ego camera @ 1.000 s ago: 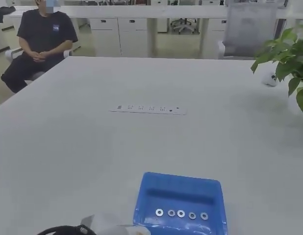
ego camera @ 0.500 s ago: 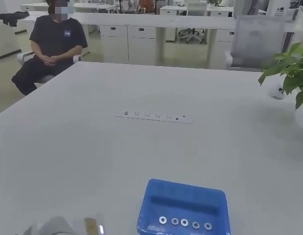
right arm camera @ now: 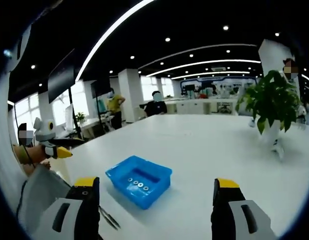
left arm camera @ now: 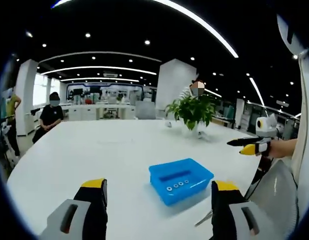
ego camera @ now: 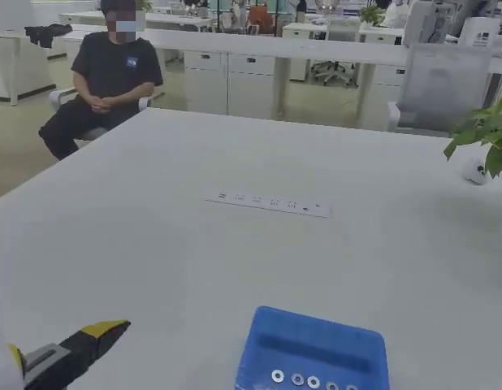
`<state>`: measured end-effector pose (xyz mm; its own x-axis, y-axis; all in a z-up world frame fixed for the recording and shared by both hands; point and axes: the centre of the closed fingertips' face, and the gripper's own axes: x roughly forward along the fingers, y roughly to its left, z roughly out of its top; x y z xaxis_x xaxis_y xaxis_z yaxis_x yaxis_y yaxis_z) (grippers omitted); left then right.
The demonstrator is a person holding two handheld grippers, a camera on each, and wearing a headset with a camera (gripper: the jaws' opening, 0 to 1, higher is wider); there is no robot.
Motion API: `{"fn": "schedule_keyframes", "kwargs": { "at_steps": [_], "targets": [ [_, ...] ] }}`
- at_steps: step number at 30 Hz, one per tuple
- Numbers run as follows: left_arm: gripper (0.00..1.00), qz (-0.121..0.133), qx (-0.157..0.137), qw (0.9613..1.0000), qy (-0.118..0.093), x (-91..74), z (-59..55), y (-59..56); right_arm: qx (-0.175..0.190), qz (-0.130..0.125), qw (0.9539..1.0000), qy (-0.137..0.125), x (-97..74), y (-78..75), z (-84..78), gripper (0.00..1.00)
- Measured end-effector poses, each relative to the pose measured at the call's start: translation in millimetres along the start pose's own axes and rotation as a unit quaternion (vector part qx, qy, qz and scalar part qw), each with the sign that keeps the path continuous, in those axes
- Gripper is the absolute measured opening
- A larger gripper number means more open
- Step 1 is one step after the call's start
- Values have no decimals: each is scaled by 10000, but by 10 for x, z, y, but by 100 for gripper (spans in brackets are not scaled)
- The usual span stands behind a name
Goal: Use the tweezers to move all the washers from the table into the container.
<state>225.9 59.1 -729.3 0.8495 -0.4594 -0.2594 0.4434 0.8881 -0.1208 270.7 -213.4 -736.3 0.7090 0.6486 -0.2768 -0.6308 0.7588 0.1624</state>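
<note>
The left gripper (left arm camera: 159, 184) and right gripper (right arm camera: 156, 182) both gape wide, holding and touching nothing. Centre frame sits the blue container (left arm camera: 192, 194) with washers (left arm camera: 177, 186) inside (in a row). The tweezers (right arm camera: 109, 218) lie on the table (right arm camera: 204, 145) at the lower left of the right gripper view, just beside the container.

Washers (ego camera: 304, 379) lie in the container (ego camera: 316, 341) on the table (ego camera: 194, 260), tweezers (right arm camera: 109, 218) beside it.

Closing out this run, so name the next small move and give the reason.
Probably just set the left gripper and right gripper down and stop: both are open and empty, the washers in sight lie in a row inside the blue container, and the tweezers lie loose on the table beside it.
</note>
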Motion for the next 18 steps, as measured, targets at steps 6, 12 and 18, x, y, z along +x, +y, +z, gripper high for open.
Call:
{"fn": "schedule_keyframes", "kwargs": {
  "at_steps": [6,12,18],
  "targets": [
    [99,120,-410,9967,-694,-4,211,-22,179,-349,9972,-629,-108,-176,175,99],
    [99,166,-521,9955,-777,34,233,-10,558,-339,9937,-915,-166,-231,241,99],
    [99,95,-522,9955,-790,37,255,-44,639,-408,9920,-1010,-182,-194,250,99]
  ]
}}
